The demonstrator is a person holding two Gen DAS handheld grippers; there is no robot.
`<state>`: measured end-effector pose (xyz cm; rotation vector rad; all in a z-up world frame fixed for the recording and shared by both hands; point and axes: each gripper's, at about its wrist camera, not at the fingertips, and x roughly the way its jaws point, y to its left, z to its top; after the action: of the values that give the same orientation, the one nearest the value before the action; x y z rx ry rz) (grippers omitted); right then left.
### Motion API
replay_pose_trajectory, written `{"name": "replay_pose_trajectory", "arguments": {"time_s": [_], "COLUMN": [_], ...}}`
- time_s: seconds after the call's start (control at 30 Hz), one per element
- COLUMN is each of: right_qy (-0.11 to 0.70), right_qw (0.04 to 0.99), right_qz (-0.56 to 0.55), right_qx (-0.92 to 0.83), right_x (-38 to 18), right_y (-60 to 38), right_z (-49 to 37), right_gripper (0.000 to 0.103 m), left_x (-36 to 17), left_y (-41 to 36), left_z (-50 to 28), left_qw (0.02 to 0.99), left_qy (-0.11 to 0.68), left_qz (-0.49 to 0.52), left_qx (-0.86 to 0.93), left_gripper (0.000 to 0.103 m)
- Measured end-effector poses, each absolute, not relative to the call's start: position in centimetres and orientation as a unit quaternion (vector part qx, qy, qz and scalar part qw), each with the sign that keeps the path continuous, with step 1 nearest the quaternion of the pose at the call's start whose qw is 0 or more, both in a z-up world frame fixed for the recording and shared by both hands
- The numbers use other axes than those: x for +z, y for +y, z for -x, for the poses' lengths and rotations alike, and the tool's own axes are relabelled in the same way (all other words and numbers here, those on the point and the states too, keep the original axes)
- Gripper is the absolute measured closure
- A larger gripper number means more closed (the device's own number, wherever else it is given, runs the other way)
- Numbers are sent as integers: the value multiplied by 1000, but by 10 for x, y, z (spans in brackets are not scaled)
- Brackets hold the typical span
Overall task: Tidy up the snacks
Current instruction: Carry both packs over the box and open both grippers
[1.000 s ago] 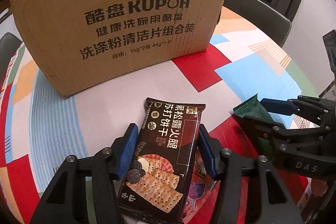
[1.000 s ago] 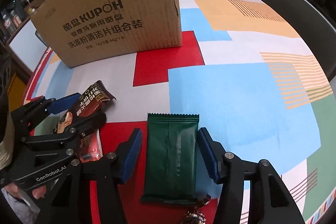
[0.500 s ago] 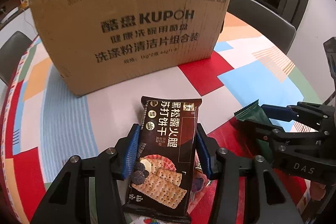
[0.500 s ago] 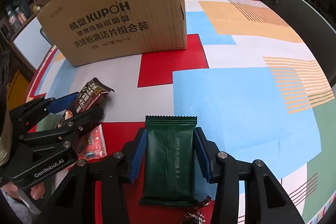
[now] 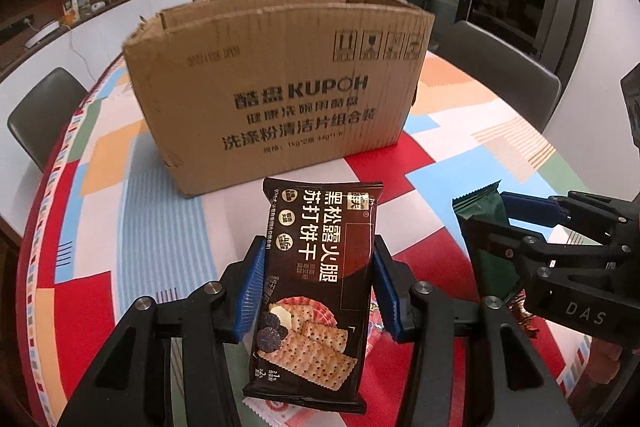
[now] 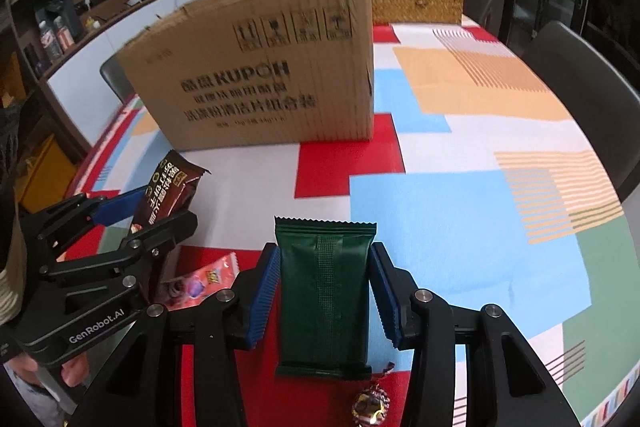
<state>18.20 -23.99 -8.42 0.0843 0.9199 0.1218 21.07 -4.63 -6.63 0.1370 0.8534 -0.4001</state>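
While our left gripper (image 5: 316, 287) clamps the dark soda-cracker packet (image 5: 316, 283) between its blue pads, our right gripper (image 6: 323, 291) grips the green snack packet (image 6: 324, 291) the same way. Both packets are raised above the table (image 6: 460, 219), short of the open KUPOH cardboard box (image 5: 280, 95) standing ahead of us. We see a pink snack sachet (image 6: 200, 285) lying on the red patch between the grippers, and a foil-wrapped candy (image 6: 370, 403) near the table's edge.
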Motion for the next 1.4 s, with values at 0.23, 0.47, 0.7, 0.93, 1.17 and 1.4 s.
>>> {"name": "replay_pose_trajectory", "arguments": {"time_s": [0.23, 0.47, 0.7, 0.93, 1.17, 1.4], "right_qy": [415, 392, 366, 326, 313, 320], "right_qw": [907, 916, 927, 941, 944, 941], "right_qz": [-41, -37, -32, -24, -28, -39], "right_qx": [66, 73, 78, 84, 103, 105], "right_x": [-65, -46, -19, 17, 39, 53], "right_y": [-241, -241, -241, -237, -233, -234], "right_z": [-174, -175, -186, -202, -227, -266], "right_gripper": [57, 57, 57, 57, 57, 57], "left_x": [-45, -18, 8, 36, 63, 84], "left_y": [-44, -41, -38, -32, -29, -28], "left_z": [-200, -199, -208, -224, -249, -285], "left_qw": [902, 916, 926, 936, 941, 943], "left_qy": [387, 358, 337, 319, 307, 305], "left_qz": [-61, -58, -52, -47, -39, -35], "left_qx": [-184, -173, -161, -143, -140, -132], "left_gripper": [54, 54, 54, 54, 54, 54]}}
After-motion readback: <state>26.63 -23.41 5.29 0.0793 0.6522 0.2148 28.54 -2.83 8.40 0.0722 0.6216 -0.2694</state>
